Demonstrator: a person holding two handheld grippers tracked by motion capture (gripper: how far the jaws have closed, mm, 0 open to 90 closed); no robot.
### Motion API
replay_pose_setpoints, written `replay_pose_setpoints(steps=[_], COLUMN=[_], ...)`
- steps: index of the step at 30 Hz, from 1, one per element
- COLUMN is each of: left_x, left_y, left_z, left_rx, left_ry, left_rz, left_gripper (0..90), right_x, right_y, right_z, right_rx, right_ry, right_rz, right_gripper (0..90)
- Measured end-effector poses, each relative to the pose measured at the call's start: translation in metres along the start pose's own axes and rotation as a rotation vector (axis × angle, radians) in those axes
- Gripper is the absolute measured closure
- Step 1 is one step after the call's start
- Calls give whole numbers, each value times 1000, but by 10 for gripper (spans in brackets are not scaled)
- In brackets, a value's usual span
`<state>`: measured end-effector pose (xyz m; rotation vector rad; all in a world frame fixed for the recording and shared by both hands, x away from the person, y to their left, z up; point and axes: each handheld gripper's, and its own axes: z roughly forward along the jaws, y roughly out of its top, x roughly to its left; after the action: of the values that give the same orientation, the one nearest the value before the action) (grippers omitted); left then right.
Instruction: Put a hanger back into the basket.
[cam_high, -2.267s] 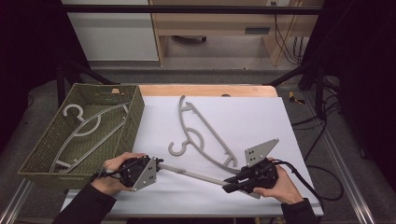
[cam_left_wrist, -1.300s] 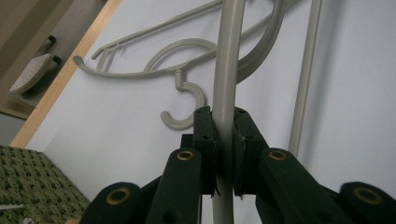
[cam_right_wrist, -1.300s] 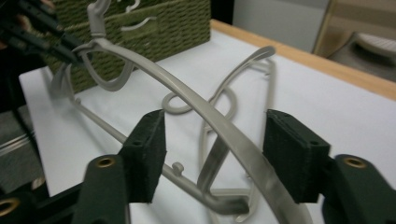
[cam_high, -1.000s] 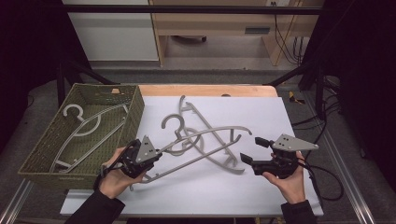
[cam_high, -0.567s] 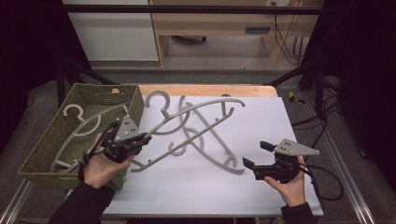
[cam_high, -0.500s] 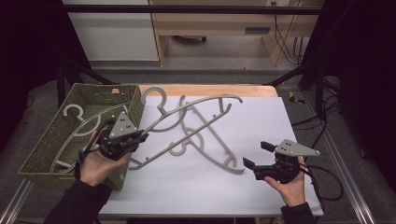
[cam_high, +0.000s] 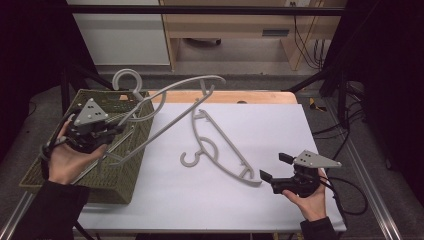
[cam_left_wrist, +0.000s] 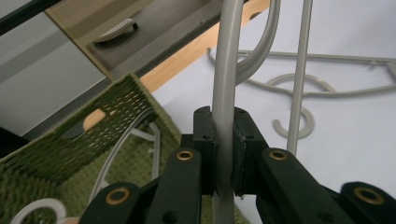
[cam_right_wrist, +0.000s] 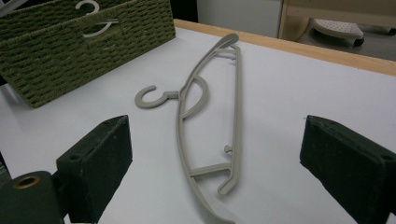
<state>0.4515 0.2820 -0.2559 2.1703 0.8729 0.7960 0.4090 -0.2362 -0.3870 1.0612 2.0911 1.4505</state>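
High view: right gripper (cam_high: 272, 168), jaws just spread wide with nothing between them, is resting near the table's front edge, having let go of the grey plastic hanger (cam_high: 165, 107) both grippers carried a moment ago. Left gripper (cam_high: 102, 131), clenched on its bar, is lifting it alone over the green woven basket (cam_high: 125, 175), so the drop-in looks imminent. Second grey hanger (cam_high: 220, 150) is waiting mid-table for the next pick.

Left tool (cam_high: 107, 131) lifted hanger (cam_high: 170, 107) over basket (cam_high: 127, 172)
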Motion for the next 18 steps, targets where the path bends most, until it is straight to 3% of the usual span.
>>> replay_pose_setpoints(steps=[4,11,18], left_x=[20,38,58], left_y=[-8,-18,-35], left_z=[-4,-5,1], left_rx=[17,30,83], left_ry=[32,71,115], left_rz=[-11,-25,-39], left_gripper=[822,822,821], right_x=[0,0,1], right_y=[0,0,0], right_z=[0,1,2], right_rx=[-4,7,6], right_ry=[1,1,6], right_rz=[7,-2,4], right_gripper=[94,94,98])
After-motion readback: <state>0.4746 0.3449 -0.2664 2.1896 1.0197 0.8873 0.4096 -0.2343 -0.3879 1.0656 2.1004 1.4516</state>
